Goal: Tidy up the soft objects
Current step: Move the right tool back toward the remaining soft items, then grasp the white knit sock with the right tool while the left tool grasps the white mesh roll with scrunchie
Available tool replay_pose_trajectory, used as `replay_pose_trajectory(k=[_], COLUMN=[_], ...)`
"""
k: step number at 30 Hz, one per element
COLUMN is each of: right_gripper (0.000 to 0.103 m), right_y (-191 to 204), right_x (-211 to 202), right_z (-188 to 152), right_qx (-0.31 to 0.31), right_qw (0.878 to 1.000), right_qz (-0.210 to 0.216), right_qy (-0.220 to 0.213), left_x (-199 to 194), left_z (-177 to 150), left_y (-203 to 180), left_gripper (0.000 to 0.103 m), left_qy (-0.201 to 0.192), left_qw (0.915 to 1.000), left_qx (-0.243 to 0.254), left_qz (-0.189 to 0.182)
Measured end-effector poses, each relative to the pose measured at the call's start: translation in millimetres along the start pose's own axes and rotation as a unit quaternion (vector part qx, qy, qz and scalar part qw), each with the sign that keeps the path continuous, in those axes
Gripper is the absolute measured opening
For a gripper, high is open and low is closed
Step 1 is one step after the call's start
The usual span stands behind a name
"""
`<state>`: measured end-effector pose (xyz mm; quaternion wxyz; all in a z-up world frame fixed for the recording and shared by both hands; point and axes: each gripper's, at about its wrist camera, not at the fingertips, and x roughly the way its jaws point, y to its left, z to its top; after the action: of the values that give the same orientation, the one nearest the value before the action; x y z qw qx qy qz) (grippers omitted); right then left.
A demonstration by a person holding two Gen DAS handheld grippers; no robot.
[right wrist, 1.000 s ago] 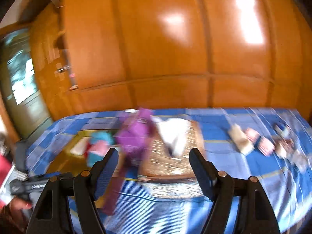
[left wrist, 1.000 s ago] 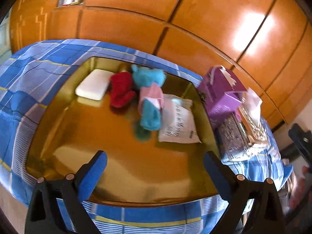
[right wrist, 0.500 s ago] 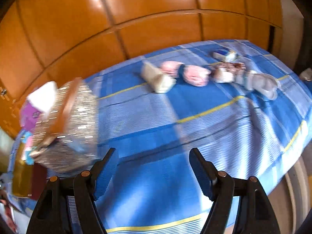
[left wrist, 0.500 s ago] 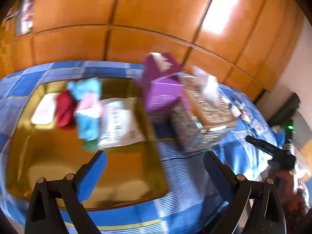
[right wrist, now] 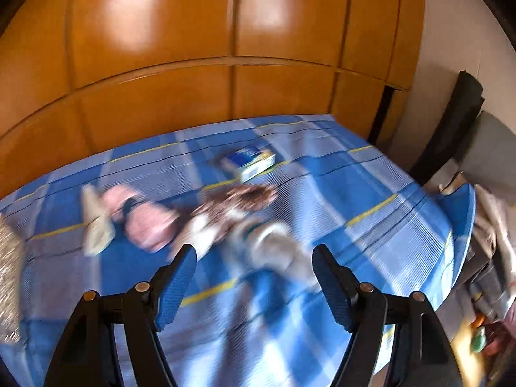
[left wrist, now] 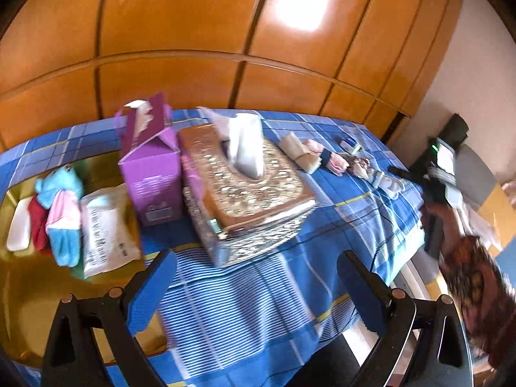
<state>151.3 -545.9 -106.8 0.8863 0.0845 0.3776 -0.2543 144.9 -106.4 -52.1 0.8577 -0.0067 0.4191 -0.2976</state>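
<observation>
A gold tray [left wrist: 29, 290] at the left holds a white pad [left wrist: 17, 225], a red cloth [left wrist: 37, 222], a pink and cyan soft toy [left wrist: 64, 213] and a white packet [left wrist: 103, 229]. A row of soft items lies on the blue plaid cloth: a cream bundle [right wrist: 95, 229], a pink piece [right wrist: 145, 222], a brown and white toy [right wrist: 232, 206] and a grey-white piece [right wrist: 277, 248]; the row also shows in the left wrist view [left wrist: 338, 161]. My left gripper [left wrist: 258, 287] is open and empty over the cloth. My right gripper [right wrist: 254, 280] is open and empty just short of the grey-white piece.
A purple carton [left wrist: 151, 167] and a glittery tissue box [left wrist: 245, 193] stand between the tray and the row. A small blue and white box [right wrist: 251, 161] lies behind the row. An orange wooden wall is behind. The bed edge drops off at the right.
Both grippers have swung to the right. The left view went from the tray to the boxes. The right view went from the boxes to the row of soft items, now closer.
</observation>
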Motion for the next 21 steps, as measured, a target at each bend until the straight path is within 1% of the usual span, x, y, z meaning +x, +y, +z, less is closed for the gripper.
replay_pose_trajectory(k=[3, 6, 8, 10, 11, 12, 13, 14, 15, 19, 20, 21], right_gripper=[0.075, 0.075, 0.075, 0.073, 0.071, 0.063, 0.052, 0.047, 0.037, 0.026, 0.025, 0.021], right_y=[-9.1, -9.2, -11.4, -18.0, -20.7, -23.3, -26.0, -27.7, -29.2, -27.7, -27.1, -27.9], right_x=[26.1, 50.7, 63.7, 69.8, 71.3, 73.2, 75.1, 75.0, 74.6, 63.6, 62.6, 59.6], right_z=[9.8, 7.0, 0.2, -5.9, -8.6, -11.3, -15.0, -17.1, -19.6, -28.1, -29.2, -31.0], right_qx=[-0.007, -0.031, -0.019, 0.011, 0.023, 0.034, 0.047, 0.054, 0.059, 0.066, 0.072, 0.082], right_qw=[1.0, 0.998, 0.998, 0.997, 0.996, 0.995, 0.994, 0.993, 0.993, 0.992, 0.992, 0.991], right_qz=[-0.002, -0.007, 0.01, 0.043, 0.054, 0.062, 0.07, 0.076, 0.081, 0.092, 0.092, 0.096], right_qy=[0.021, 0.049, 0.063, 0.068, 0.07, 0.072, 0.07, 0.067, 0.063, 0.047, 0.043, 0.039], left_x=[3.1, 7.2, 11.1, 15.2, 17.8, 20.6, 22.5, 24.6, 26.3, 33.4, 35.7, 38.6], left_z=[1.8, 4.0, 6.3, 9.5, 11.7, 14.4, 16.9, 20.3, 22.7, 37.2, 41.1, 45.1], left_y=[-10.3, -17.8, -23.2, -28.7, -32.1, -36.2, -39.8, -44.1, -47.8, -67.7, -73.1, -78.5], left_gripper=[0.1, 0.1, 0.1, 0.1, 0.1, 0.1, 0.1, 0.1, 0.1, 0.1, 0.1, 0.1], left_qy=[0.006, 0.011, 0.016, 0.022, 0.025, 0.028, 0.03, 0.031, 0.032, 0.03, 0.031, 0.032], left_qw=[0.9999, 0.9998, 0.9997, 0.9995, 0.9994, 0.9992, 0.9991, 0.9989, 0.9987, 0.9979, 0.9976, 0.9973], left_qx=[0.009, 0.016, 0.021, 0.024, 0.026, 0.027, 0.03, 0.034, 0.038, 0.054, 0.057, 0.06], left_qz=[-0.002, -0.002, -0.002, -0.003, -0.005, -0.007, -0.009, -0.011, -0.012, -0.02, -0.024, -0.027])
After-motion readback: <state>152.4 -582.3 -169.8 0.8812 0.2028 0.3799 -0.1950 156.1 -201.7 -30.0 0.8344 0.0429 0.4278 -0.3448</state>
